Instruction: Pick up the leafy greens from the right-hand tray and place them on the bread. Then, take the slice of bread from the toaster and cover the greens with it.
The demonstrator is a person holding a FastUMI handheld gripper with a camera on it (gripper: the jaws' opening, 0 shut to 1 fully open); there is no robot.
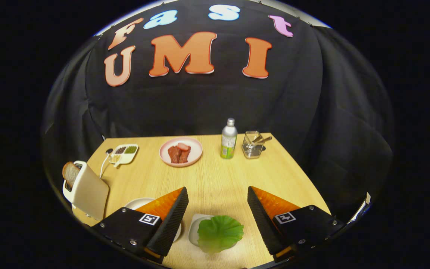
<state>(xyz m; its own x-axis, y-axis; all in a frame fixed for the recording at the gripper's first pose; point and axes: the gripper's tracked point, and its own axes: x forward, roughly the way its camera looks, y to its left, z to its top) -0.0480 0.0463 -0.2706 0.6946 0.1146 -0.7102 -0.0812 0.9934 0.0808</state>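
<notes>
Gripper (218, 209): fingers spread wide, holding nothing.
Leafy greens (220, 233): on the near white tray (193, 228), between the fingers, untouched.
Toast (70, 173): standing in the toaster (87, 190), near left.
Risk: a shallow pinch could fold or slip off the thin leaf, or nudge its tray.
Edges: tabletop (215, 179) near edge just behind the tray.
Room: bare wood ahead; pink plate (181, 151) and bottle (228, 139) far off.

We see a surface (215, 179) of pale matt wood grain. Between the tongs (218, 198) lie greens (220, 233), glossy and plastic-looking, on a smooth white tray (194, 228). The inner faces of the spread fingers (174, 216) are ribbed. Beyond them stand a pink smooth plate (196, 157), a shiny metal-topped bottle (228, 139) and a wire basket (252, 149). The toaster (88, 190) beside the left finger looks satin plastic.
</notes>
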